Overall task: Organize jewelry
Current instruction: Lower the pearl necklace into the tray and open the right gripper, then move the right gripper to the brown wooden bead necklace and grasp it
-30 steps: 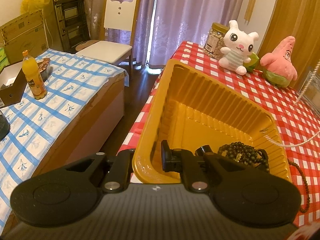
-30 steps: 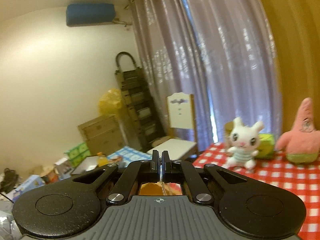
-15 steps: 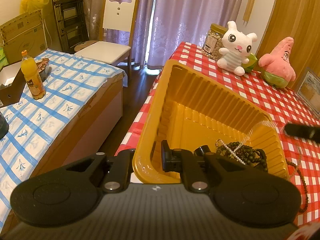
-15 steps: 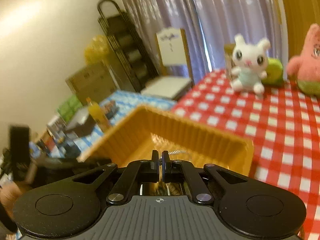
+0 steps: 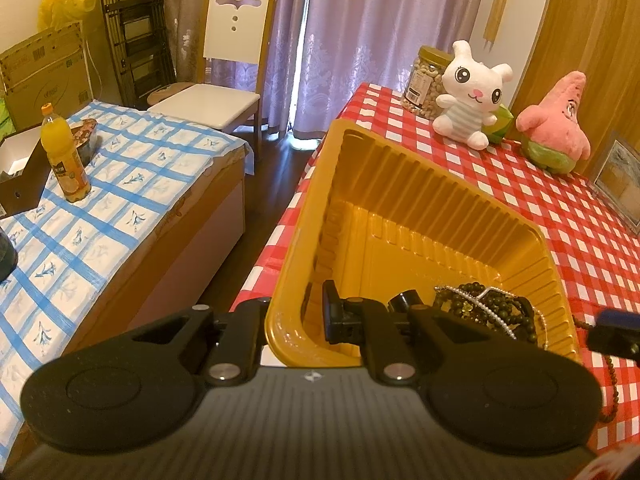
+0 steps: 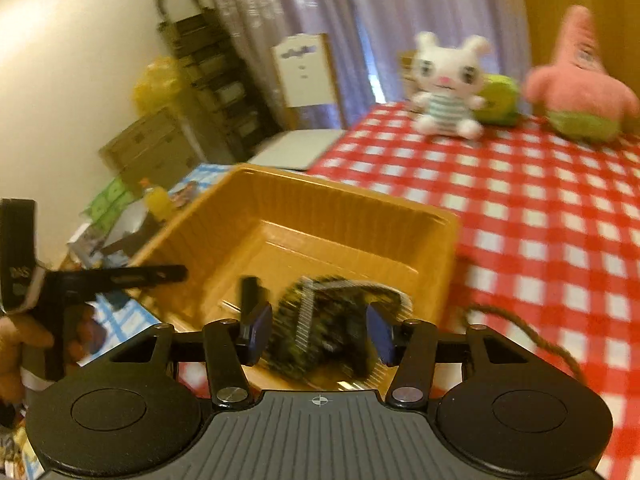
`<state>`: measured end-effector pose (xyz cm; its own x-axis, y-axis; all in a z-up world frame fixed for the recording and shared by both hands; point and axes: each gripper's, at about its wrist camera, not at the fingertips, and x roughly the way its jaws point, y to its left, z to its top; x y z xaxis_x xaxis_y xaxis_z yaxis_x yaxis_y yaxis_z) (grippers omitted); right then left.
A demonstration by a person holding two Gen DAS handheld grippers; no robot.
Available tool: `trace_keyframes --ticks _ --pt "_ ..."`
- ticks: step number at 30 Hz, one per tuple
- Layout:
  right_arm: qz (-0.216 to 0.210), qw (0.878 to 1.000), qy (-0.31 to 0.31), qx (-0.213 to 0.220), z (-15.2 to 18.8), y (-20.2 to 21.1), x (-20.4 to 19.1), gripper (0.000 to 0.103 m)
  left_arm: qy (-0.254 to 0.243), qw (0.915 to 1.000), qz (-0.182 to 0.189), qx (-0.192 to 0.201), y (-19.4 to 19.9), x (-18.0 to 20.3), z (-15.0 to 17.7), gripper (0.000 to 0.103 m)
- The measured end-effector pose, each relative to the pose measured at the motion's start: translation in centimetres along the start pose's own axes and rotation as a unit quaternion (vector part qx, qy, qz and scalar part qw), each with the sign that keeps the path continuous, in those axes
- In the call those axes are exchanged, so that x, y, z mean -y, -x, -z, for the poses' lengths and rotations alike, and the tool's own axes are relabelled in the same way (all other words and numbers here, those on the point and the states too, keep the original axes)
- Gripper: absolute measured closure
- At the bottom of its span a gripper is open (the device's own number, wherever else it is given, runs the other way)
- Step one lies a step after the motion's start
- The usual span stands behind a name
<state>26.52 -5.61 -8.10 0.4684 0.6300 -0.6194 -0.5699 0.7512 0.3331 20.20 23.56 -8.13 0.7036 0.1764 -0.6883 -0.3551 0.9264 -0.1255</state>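
**A:** On the checked table, left gripper (image 5: 316, 316) is clamped on the yellow tray (image 5: 420, 184) wall.

**B:** Yep, right gripper (image 6: 316, 334) jaws are opening, nothing pinched; necklaces (image 6: 332, 320) sit inside the tray.

No text is legible; print on the cardboard box (image 5: 44, 64) is unreadable.

Far end of red-checked table (image 5: 520, 184): white bunny plush (image 5: 472, 94), pink starfish plush (image 5: 556, 124), nut jar (image 5: 426, 80) behind bunny. Left: white chair (image 5: 224, 68), orange juice bottle (image 5: 64, 156) on blue-checked cloth (image 5: 120, 208).
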Motion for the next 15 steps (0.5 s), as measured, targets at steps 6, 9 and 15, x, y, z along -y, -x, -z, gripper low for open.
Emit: trace_keyframes --ticks 6,9,15 --pt "0.091 0.995 -0.048 -0.016 3.3 2.1 6.1 0.05 -0.001 1.0 -0.003 -0.003 -0.4 0.0 0.0 0.093" --pt "0.125 0.991 -0.04 -0.023 4.1 2.3 8.9 0.05 -0.002 1.0 -0.006 -0.006 -0.6 0.0 0.0 0.093" --pt "0.138 0.99 -0.027 -0.025 4.7 1.4 13.0 0.047 -0.004 0.9999 -0.014 -0.007 -0.8 0.0 -0.1 0.093"
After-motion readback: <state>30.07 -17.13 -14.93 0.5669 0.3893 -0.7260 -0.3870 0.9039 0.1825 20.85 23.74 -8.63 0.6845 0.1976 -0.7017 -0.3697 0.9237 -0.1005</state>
